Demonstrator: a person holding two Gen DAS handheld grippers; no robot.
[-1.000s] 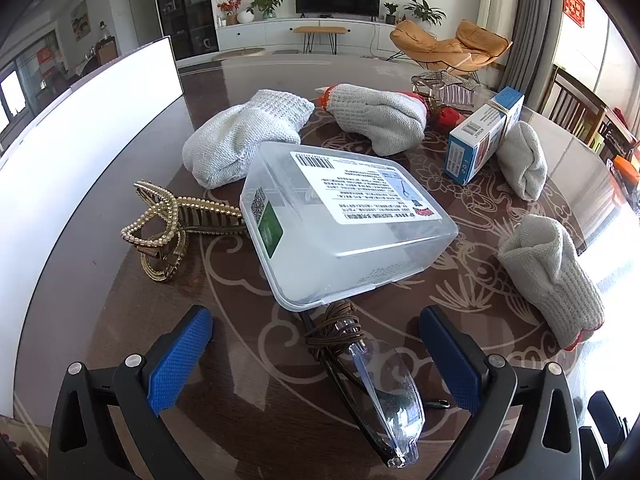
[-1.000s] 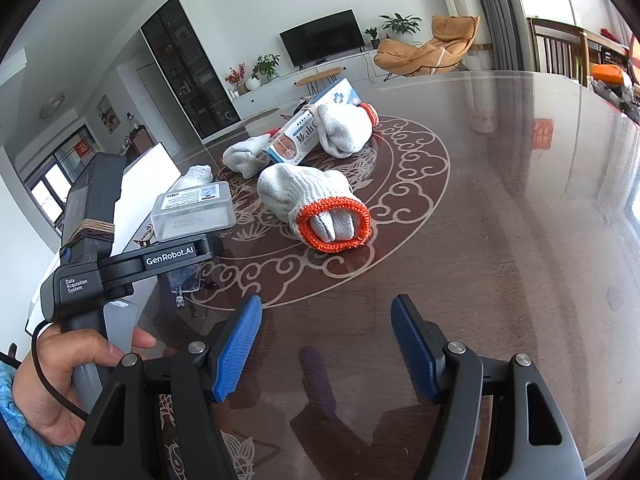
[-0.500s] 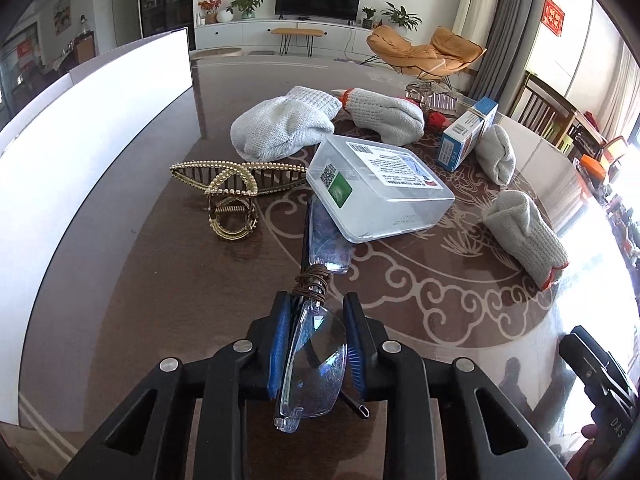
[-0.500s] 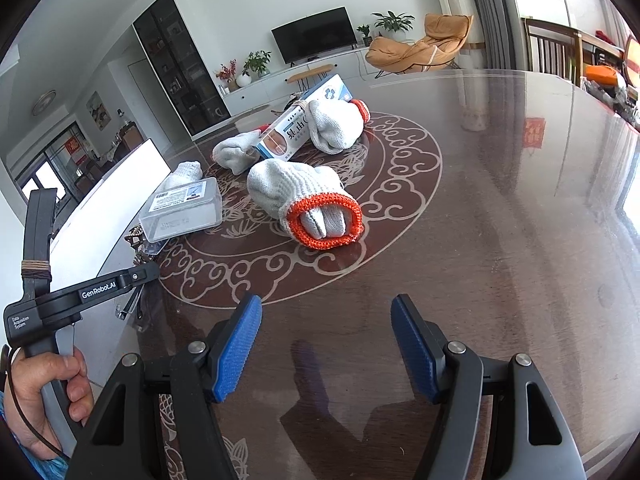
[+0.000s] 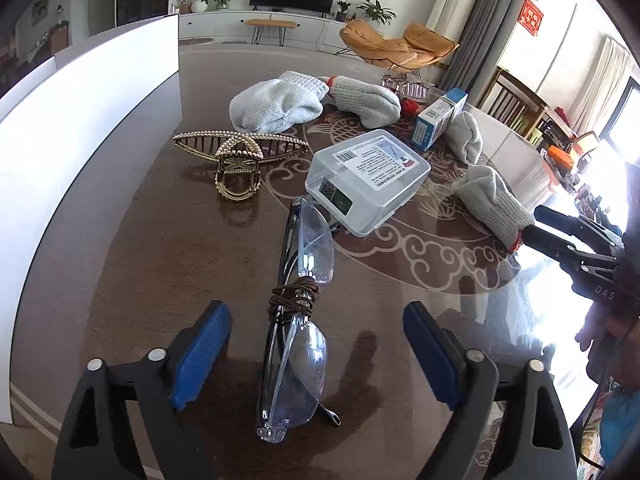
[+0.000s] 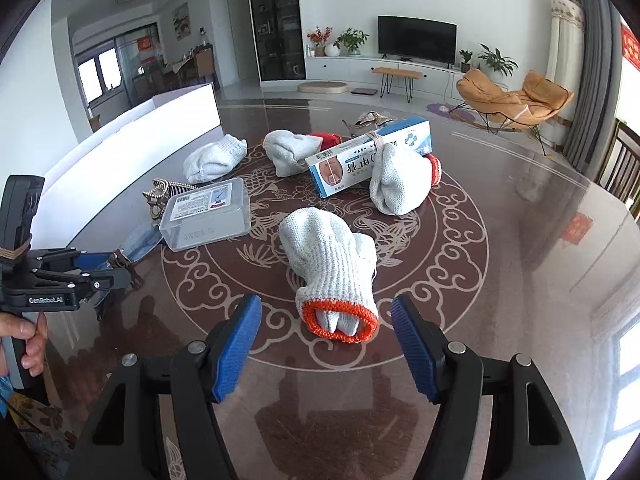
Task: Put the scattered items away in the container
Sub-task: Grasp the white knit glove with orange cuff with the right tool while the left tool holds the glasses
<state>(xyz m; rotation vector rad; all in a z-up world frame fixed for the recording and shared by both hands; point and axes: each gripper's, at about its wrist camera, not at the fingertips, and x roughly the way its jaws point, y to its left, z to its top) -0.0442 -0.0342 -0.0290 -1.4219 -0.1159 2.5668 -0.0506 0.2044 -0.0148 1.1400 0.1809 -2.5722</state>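
Note:
Folded clear glasses [image 5: 308, 240] bound with a brown cord lie on the dark table between the blue pads of my left gripper [image 5: 316, 320]. Its jaws are opening and the pads stand clear of the glasses. My right gripper [image 6: 326, 308] is open, and the orange cuff of a white knit glove [image 6: 328, 256] shows between its fingertips, untouched. A tall white container wall [image 5: 80, 120] runs along the table's left side.
A clear plastic box [image 5: 368, 176] with a label lies just beyond the glasses, and a gold pearl hair claw [image 5: 236, 160] is to its left. Three more gloves [image 5: 276, 102] and a blue-white carton [image 5: 438, 116] lie farther back. The right gripper's black fingers [image 5: 568, 236] show at the right edge.
The left jaws shut on the glasses, drew them out from under the plastic box toward me, then opened again. The right gripper rolled and moved up to the nearest glove's cuff.

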